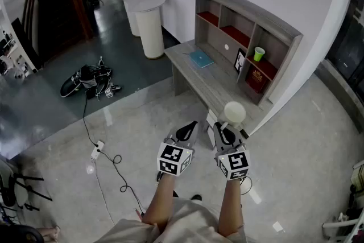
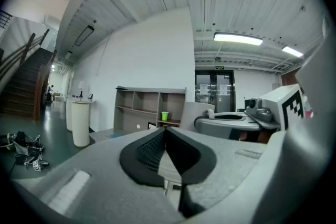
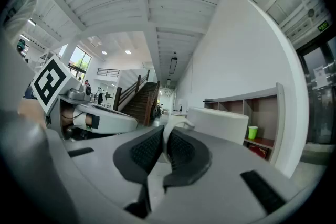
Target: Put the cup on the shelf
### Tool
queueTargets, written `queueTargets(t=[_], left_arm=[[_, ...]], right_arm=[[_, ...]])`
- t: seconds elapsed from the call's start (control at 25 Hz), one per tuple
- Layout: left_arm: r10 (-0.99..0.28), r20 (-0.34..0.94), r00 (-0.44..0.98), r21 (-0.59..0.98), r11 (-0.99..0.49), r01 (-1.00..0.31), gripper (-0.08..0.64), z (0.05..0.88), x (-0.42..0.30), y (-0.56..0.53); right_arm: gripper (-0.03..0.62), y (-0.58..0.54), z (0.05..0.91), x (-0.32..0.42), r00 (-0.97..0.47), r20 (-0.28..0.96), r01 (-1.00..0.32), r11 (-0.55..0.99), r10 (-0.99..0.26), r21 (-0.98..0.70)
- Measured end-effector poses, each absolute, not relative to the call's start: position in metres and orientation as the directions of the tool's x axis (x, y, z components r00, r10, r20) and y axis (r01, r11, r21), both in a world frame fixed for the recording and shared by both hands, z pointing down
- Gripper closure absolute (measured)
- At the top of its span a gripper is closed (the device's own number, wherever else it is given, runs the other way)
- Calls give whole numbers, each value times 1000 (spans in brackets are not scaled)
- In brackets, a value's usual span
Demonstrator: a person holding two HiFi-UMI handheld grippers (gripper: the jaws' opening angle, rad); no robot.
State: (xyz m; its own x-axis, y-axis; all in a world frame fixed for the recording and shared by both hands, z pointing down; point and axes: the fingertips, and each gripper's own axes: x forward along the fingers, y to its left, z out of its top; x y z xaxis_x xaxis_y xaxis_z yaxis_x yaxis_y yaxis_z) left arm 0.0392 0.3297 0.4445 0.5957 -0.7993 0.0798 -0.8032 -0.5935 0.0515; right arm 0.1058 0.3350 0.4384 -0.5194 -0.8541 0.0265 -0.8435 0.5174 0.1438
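1. Probably ceramic, the cup [image 3: 223, 124] looks stiff, glazed and slippery. It would be fairly heavy for its size and would chip if knocked against a board, so it should be set down gently.
2. Hold: the right gripper [image 3: 165, 139] is clenched on the handle [image 3: 175, 124], a thin loop pinched between the ribbed pads [image 3: 143, 149]. As a judgement, such a hold lets the body swing, so the cup is best kept level.
3. Position: the cup is carried in the air just ahead of the right gripper. It is near the near end of the desk [image 1: 190, 62] and well apart from the shelf [image 1: 273, 24].
4. Appearance: plain white and cylindrical, with its mouth upward in the head view. Whether anything is inside cannot be told at this size.
5. Left gripper [image 2: 165, 139]: jaws closed together on nothing, held just beside the right one.
6. Shelf: grey boards with red-floored compartments. A green cup [image 1: 259, 53] stands in a compartment on the right side.
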Motion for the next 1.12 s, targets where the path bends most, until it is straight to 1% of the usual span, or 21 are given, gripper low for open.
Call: queueTargets(t=[0.4,0.64,0.76,0.92,1.12], left_arm=[[-789,90,608,67,-604,-794,549,451,34,339],[-774,116,622,82,-617,-783,549,454,29,331],[-759,114,641,80,-636,-767,549,448,31,320],[-735,128,665,81,-661,-746,549,452,29,299],[-711,142,689,91,-683,-724,549,453,10,266]], right_arm=[[571,343,443,94,-518,39,-843,518,-854,148],[571,346,440,90,-515,13,-853,514,-857,91],[571,336,435,89,-498,12,-861,496,-867,112],[571,315,436,87,-472,7,-878,471,-882,81],[571,283,439,75,-438,15,-898,439,-899,44]])
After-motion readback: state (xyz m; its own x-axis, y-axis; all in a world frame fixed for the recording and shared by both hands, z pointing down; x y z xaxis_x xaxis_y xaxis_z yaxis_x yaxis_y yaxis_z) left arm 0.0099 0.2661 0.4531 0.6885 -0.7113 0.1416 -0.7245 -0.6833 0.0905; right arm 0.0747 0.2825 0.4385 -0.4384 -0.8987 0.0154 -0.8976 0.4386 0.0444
